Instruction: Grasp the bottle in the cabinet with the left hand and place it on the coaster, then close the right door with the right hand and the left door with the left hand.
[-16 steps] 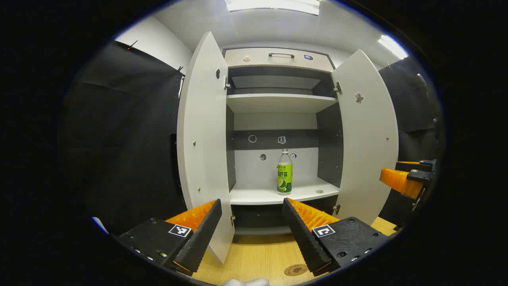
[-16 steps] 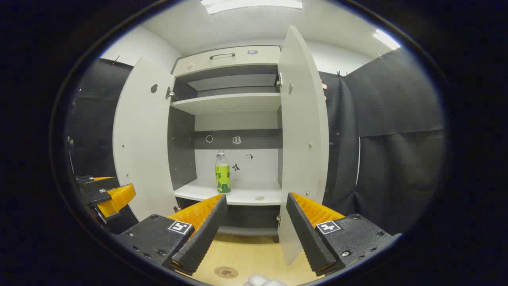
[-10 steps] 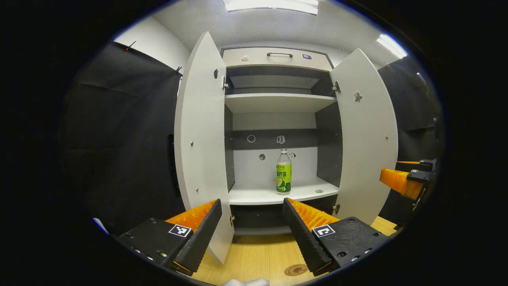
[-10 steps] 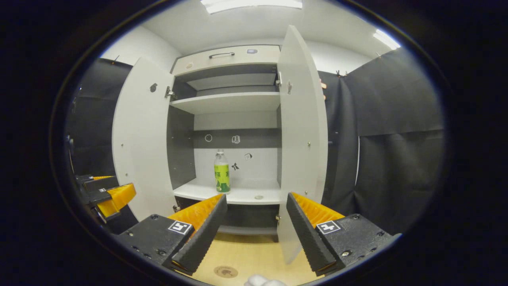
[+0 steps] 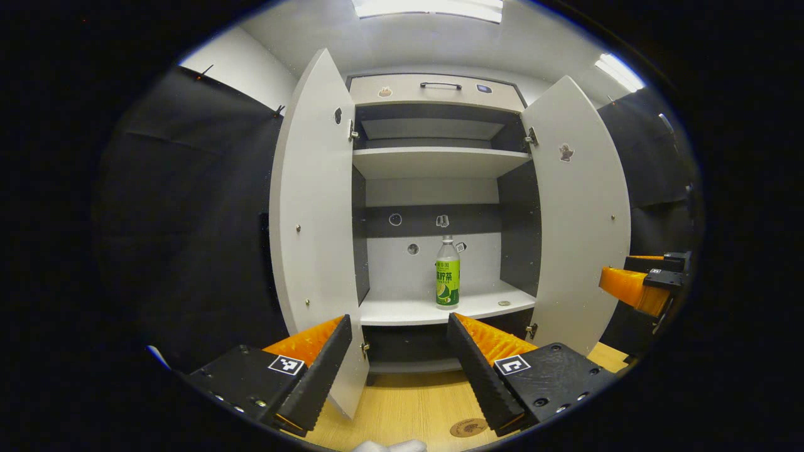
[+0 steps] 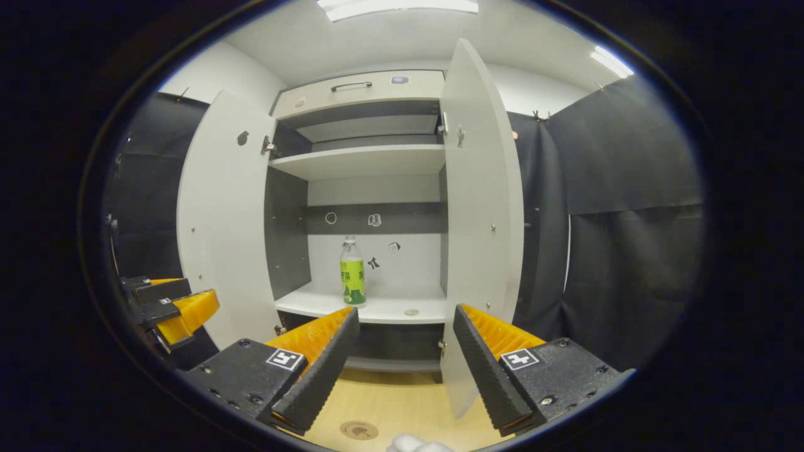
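Note:
A clear bottle [image 5: 448,274] with a green label stands upright on the lower shelf [image 5: 414,311] of a white cabinet; I see the same bottle [image 6: 352,274] in the right gripper view. Both doors stand wide open: the left door [image 5: 314,220] and the right door [image 5: 581,207]; the right door [image 6: 480,213] is edge-on in the right gripper view. A round brown coaster [image 5: 468,427] lies on the wooden table in front. My left gripper [image 5: 399,367] is open, well short of the shelf. My right gripper [image 6: 402,364] is open too; from the left gripper view, it [image 5: 634,285] appears at the far right.
The upper shelf [image 5: 440,160] is bare, and a drawer front with a dark handle [image 5: 441,85] tops the cabinet. A small round thing [image 5: 505,302] lies on the lower shelf right of the bottle. Black cloth walls flank the cabinet. The coaster [image 6: 358,430] lies near the table's front.
The left gripper view has shifted slightly, so the cabinet and bottle sit a little lower and leftward. The right gripper has barely moved. Both grippers stay open.

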